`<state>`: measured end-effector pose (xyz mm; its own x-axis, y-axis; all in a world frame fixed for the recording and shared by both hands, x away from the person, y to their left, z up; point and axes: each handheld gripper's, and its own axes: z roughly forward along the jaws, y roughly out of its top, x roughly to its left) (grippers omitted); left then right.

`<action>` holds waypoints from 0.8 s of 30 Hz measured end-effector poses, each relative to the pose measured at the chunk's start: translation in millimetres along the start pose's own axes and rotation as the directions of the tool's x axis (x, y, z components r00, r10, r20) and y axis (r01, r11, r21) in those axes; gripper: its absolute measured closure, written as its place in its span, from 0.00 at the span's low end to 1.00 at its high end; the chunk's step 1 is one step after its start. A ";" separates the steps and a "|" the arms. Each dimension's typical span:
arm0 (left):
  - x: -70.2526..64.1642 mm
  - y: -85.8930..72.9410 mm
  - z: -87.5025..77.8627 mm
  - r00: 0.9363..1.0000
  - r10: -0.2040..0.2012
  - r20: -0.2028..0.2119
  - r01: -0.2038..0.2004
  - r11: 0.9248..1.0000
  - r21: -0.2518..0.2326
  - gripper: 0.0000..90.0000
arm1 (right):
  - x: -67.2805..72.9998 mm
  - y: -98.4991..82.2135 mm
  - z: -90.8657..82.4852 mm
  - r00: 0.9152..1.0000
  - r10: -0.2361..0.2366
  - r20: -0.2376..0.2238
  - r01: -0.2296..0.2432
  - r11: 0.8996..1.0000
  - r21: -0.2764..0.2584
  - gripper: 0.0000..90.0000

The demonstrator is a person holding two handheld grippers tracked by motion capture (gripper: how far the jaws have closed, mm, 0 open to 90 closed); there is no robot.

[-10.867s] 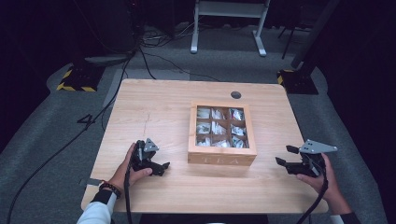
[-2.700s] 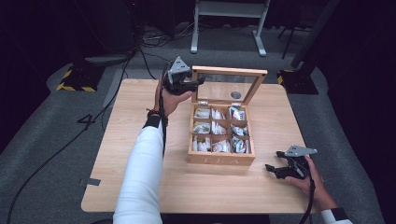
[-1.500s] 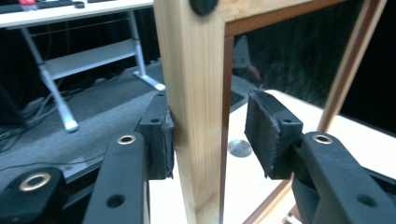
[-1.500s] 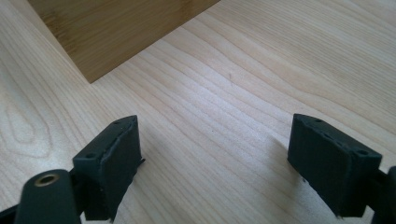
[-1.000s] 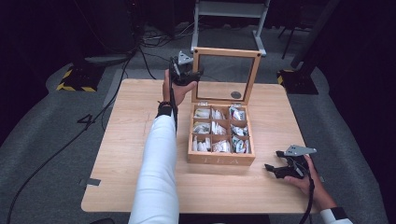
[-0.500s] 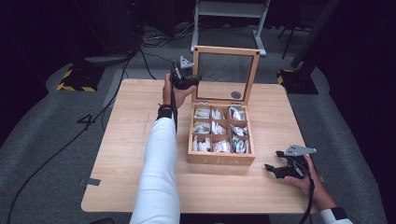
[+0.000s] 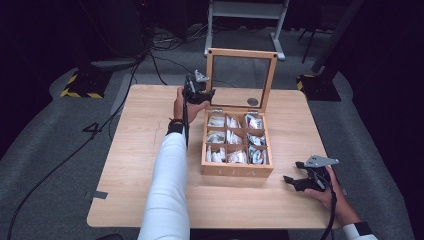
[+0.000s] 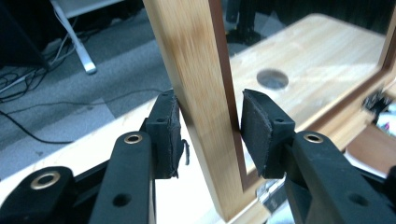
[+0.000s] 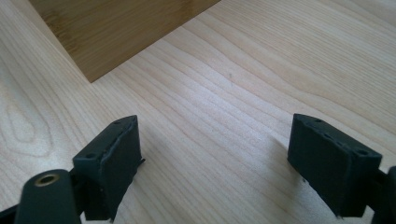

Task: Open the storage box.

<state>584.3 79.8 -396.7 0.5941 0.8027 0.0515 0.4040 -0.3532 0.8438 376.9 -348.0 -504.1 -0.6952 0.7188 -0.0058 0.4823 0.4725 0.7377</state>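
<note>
High view: lid point(image 7: 242, 52) upright, hinge-side down

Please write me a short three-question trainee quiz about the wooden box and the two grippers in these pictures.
1. True or false: the lid of the wooden box stands upright, open.
2. Which part of the box sits between the fingers of the left gripper? A) the front wall B) a side rail of the lid frame C) a divider inside
3. In a few words, what are the right gripper and its fingers doing?

Key
1. True.
2. B: the fingers are closed on the lid's wooden side rail.
3. It rests low over the bare table near the box's corner, fingers wide apart, holding nothing.
</note>
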 end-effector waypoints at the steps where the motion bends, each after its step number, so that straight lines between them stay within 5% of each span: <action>1: -0.3 -1.9 1.2 1.000 0.007 0.000 -0.007 1.000 0.012 0.65 | 0.0 0.0 0.0 1.000 0.000 0.000 0.000 1.000 0.000 0.19; 12: -4.3 -9.5 4.3 1.000 0.029 0.010 -0.029 0.998 0.059 0.62 | 0.0 0.0 0.0 1.000 0.000 0.000 0.000 1.000 0.000 0.19; 19: -11.7 -8.5 1.6 0.998 0.059 -0.003 -0.059 0.994 0.092 0.49 | 0.0 0.0 0.0 1.000 0.000 0.000 0.000 1.000 0.000 0.19; 24: -12.2 -3.6 -7.7 0.999 0.041 0.016 -0.042 0.996 0.073 0.32 | -0.1 0.0 0.0 1.000 -0.001 -0.001 0.001 1.000 0.000 0.19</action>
<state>570.2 75.0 -396.2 0.6211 0.7798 0.0779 0.4283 -0.4210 0.7996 376.9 -348.0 -504.1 -0.6959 0.7181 -0.0060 0.4819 0.4732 0.7375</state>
